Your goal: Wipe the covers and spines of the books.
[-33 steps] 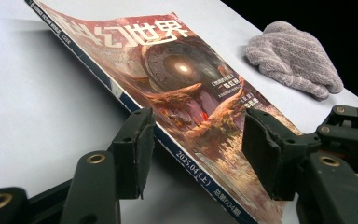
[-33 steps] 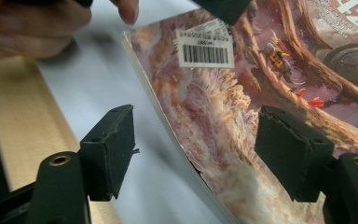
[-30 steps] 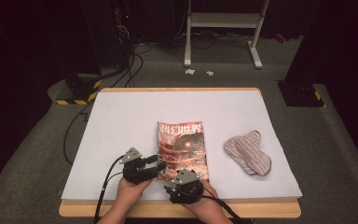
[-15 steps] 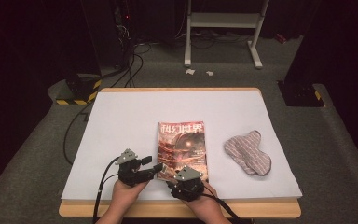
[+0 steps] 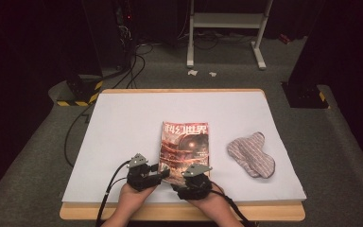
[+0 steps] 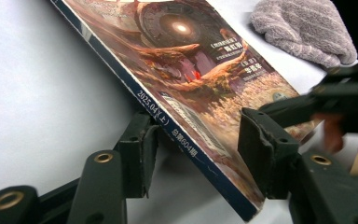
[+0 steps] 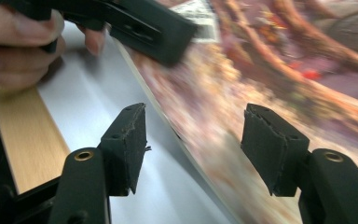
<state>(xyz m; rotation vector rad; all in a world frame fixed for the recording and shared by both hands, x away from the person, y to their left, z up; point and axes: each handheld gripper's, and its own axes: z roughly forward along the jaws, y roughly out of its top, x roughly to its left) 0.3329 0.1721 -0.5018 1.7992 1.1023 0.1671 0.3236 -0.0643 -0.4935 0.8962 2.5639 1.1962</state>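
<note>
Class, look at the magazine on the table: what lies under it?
The magazine rests on the white sheet; in the left gripper view its near corner looks lifted, with shadow beneath. Whatever lies under its flat remainder is covered.

Both the left gripper (image 5: 158, 171) and the right gripper (image 5: 182, 182) are matte black, each topped by a grey three-cornered plate. Their blocky jaws carry worn, chipped black pads, with brass-coloured rivets at the jaw hinges. A black cable trails behind each. Forearms are unsleeved.

Left tongs (image 5: 159, 171) closing, right tongs (image 5: 178, 183) opening (side by side).
</note>
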